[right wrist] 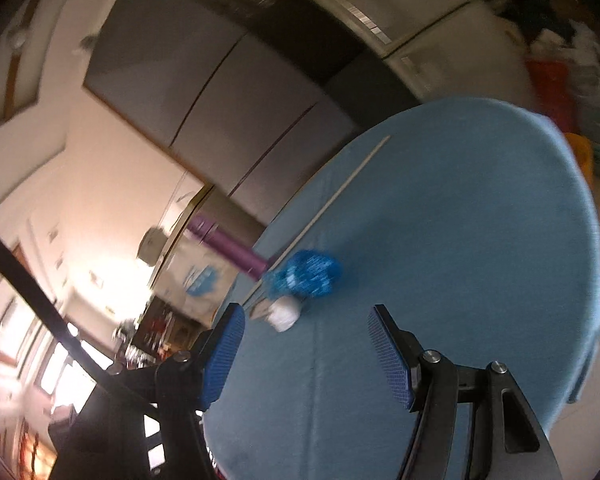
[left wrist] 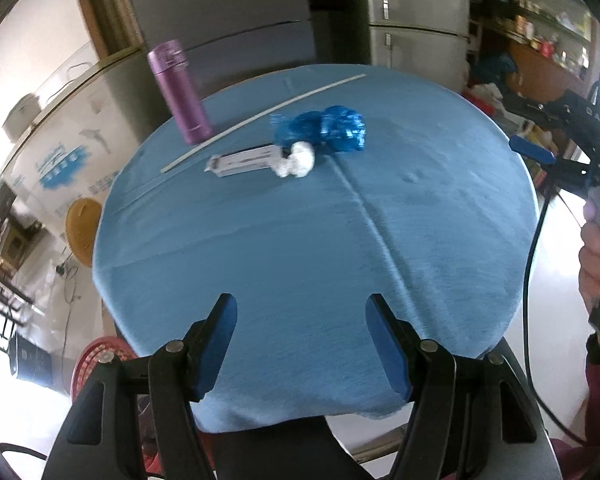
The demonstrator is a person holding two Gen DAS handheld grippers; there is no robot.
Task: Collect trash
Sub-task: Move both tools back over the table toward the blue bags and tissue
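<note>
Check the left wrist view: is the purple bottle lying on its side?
No. The purple bottle stands upright on the blue tablecloth, near its far edge beside the white stick.

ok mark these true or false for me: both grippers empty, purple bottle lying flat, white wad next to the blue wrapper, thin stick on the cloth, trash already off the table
1. Both grippers are empty. True: the left gripper and right gripper stand open, holding nothing.
2. The purple bottle lies flat. False: it stands upright.
3. The white paper wad sits beside the crumpled blue wrapper. True.
4. A thin white stick lies on the blue tablecloth. True.
5. The trash is off the table. False: it lies on the cloth.
</note>
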